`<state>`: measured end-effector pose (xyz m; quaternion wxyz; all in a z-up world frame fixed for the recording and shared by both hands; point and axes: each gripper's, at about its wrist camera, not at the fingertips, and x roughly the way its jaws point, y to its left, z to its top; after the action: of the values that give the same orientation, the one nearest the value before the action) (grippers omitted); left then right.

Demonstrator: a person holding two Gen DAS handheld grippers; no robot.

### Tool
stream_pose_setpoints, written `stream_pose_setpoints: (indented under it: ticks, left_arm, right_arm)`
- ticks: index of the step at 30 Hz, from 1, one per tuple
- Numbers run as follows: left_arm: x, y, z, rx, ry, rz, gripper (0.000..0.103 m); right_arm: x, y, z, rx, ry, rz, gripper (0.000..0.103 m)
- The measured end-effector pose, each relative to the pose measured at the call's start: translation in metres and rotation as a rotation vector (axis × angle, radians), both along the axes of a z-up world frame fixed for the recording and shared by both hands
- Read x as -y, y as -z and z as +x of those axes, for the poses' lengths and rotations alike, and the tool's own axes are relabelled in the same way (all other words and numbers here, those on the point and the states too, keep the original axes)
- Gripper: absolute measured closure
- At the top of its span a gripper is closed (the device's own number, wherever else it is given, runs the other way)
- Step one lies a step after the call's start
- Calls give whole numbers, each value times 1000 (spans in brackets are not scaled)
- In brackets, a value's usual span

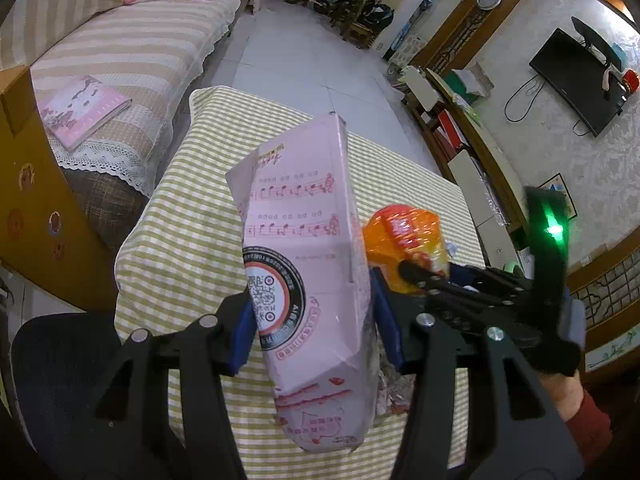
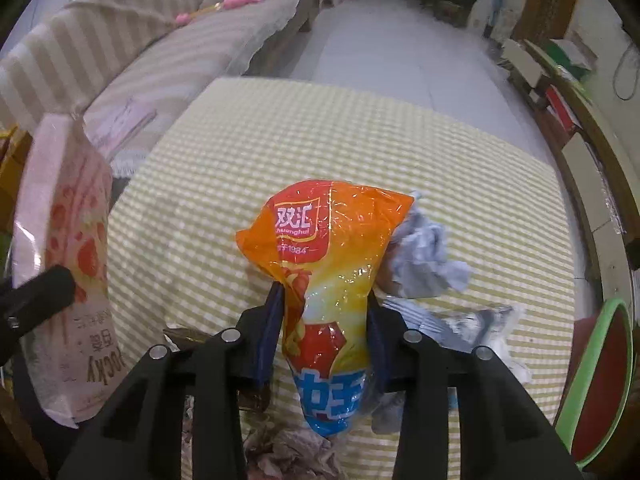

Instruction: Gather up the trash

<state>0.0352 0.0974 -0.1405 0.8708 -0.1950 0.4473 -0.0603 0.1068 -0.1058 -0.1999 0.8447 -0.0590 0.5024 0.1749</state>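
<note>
Hidden or unclear: the pink carton (image 1: 308, 280) is blurred at its 6 o'clock end in the left wrist view, and its print reads upside down. In the right wrist view it sits at 9 o'clock, cut by the frame edge and smeared. The shredded paper scraps (image 2: 296, 456) at 6 o'clock are half covered by the gripper body.
Left gripper (image 1: 314, 320): it points steeply down over the checked tablecloth (image 1: 192, 240). Its blue pads press both long sides of the pink carton, at 8 and 4 o'clock of the box, so the jaws stand narrow and clamped on it.
Pink carton, place: lifted off the cloth, tilted, its far end toward 12 o'clock.
Right hand: a gloved hand (image 1: 568, 336) with a red sleeve shows at 4 o'clock in the left wrist view, holding the other tool low and beside the carton.
Right gripper (image 2: 324, 332): tipped down at the table. Its pads pinch the waist of the orange snack bag (image 2: 328, 256), crumpling it between them.
Orange snack bag, place: centre of the right wrist view, its top fanning toward 12 o'clock, its blue bottom hanging toward 6 o'clock.
Nearby trash: a crumpled grey paper ball (image 2: 424, 264) lies just beside the bag at 3 o'clock; a clear flat wrapper (image 2: 472, 324) lies at 4 o'clock on the cloth.
</note>
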Motion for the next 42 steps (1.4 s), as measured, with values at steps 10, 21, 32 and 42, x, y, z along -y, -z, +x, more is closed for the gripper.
stream_pose_setpoints:
  ticks: [10, 21, 32, 42]
  left_arm:
    - [12, -5, -2, 8, 23, 6, 54]
    - [29, -13, -3, 24, 63, 30, 54]
    - [54, -23, -1, 46, 125, 55, 54]
    - [97, -38, 10, 101, 258, 59, 54]
  right_arm:
    - [39, -65, -34, 135, 81, 142, 66]
    - [69, -78, -75, 158, 188, 209, 66]
    - [95, -71, -94, 125, 258, 234, 66]
    - [122, -72, -104, 132, 338, 257, 66]
